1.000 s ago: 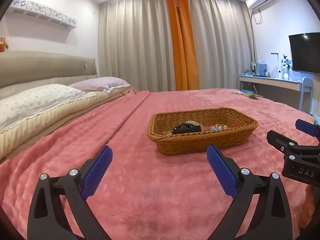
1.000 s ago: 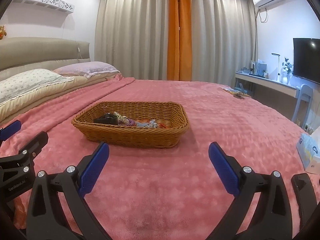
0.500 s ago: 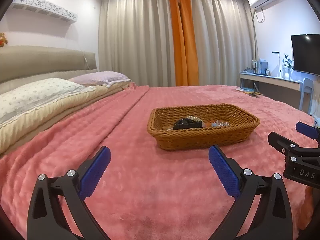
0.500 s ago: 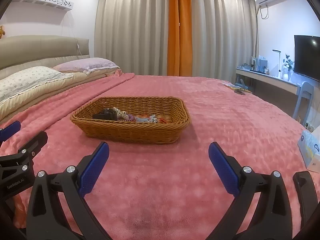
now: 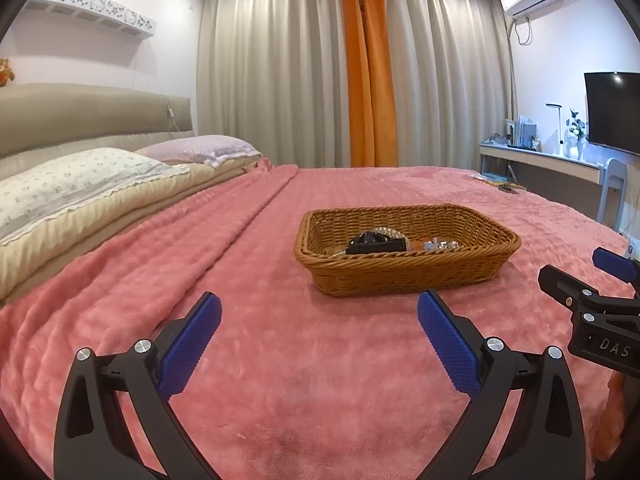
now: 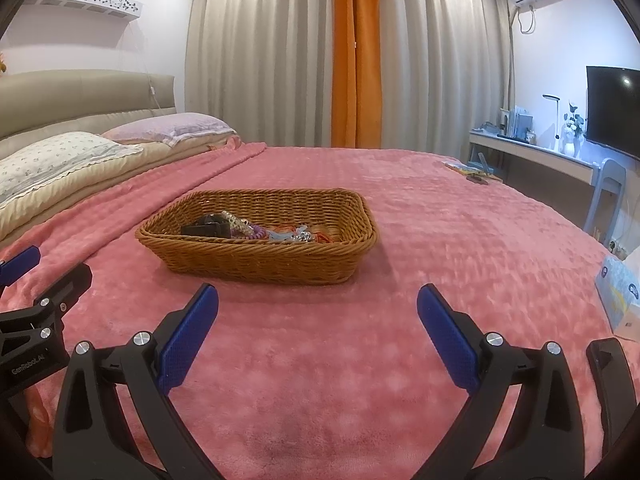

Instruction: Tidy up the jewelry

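Note:
A brown wicker basket rests on a pink bed. A heap of jewelry lies inside it: a black piece, beaded strands and sparkling bits. My left gripper hovers open over the blanket, short of the basket's near wall, nothing between its blue pads. My right gripper is open too, in front of the basket and to its right. Each gripper shows at the edge of the other's view: the right gripper and the left gripper.
Pillows and a beige headboard line the left side. A desk with a chair and a television stand at the right. A tissue box sits near the bed's right edge. Small items lie at the far corner.
Both views have tilted up slightly, so the basket sits a little lower and nearer in frame. Both grippers stayed open.

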`<state>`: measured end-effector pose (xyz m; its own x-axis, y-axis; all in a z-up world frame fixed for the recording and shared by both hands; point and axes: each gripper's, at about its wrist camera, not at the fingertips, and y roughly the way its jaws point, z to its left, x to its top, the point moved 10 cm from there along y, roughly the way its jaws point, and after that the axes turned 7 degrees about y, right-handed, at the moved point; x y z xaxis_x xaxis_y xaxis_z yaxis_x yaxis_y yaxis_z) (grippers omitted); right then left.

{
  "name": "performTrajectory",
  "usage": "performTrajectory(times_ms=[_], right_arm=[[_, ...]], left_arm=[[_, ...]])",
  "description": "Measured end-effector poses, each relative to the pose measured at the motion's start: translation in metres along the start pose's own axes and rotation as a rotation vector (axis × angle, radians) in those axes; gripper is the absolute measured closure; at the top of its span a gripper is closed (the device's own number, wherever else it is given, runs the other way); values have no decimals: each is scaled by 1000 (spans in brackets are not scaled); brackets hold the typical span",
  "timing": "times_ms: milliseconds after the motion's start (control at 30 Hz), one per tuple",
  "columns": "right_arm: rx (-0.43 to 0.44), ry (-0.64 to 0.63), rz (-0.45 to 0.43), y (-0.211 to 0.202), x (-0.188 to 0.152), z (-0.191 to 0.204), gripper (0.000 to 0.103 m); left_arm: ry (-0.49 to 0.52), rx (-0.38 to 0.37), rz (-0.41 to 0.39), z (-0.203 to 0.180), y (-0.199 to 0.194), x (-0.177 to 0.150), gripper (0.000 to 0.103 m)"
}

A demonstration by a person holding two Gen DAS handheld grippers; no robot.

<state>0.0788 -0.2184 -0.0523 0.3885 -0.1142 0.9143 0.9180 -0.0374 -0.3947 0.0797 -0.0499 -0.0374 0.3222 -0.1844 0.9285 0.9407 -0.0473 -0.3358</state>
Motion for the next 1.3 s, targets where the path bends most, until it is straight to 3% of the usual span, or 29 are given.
performTrajectory(times_ms=[1300], right_arm=[[-7,-10,-1,-1,0,1,8]], left_arm=[[1,-5,13,-2,2,-4,8]])
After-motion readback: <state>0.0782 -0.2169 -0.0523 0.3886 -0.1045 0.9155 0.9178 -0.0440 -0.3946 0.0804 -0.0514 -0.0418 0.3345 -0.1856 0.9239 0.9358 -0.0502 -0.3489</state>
